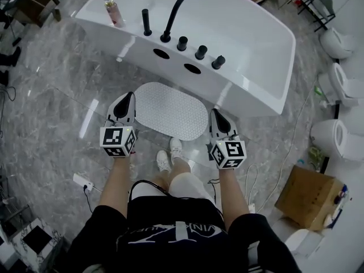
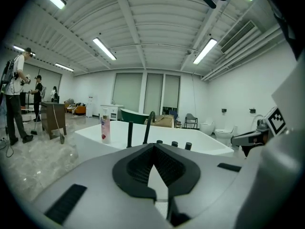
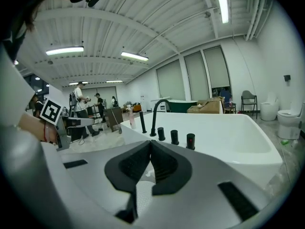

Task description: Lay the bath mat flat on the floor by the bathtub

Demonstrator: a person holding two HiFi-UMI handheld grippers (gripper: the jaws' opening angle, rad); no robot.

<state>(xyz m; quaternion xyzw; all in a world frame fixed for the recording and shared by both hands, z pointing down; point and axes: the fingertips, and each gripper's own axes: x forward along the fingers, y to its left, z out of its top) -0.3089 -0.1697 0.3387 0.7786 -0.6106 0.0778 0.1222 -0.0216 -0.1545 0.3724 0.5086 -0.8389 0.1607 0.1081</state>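
The white oval bath mat [image 1: 170,111] lies flat on the grey marble floor, right against the side of the white bathtub [image 1: 250,38]. Both grippers are held up in the air in front of the person, apart from the mat. In the head view my left gripper [image 1: 127,96] shows over the mat's left end and my right gripper [image 1: 216,114] over its right end. Their jaws meet at the tips with nothing between them, as the left gripper view [image 2: 153,145] and the right gripper view [image 3: 150,142] show.
On the tub rim stand a black faucet [image 1: 180,7], several black knobs [image 1: 201,52] and a pink bottle [image 1: 112,10]. Toilets [image 1: 333,138] line the right side. A cardboard box [image 1: 310,195] sits at the lower right, a power strip [image 1: 83,182] at the left. People stand far off [image 2: 16,94].
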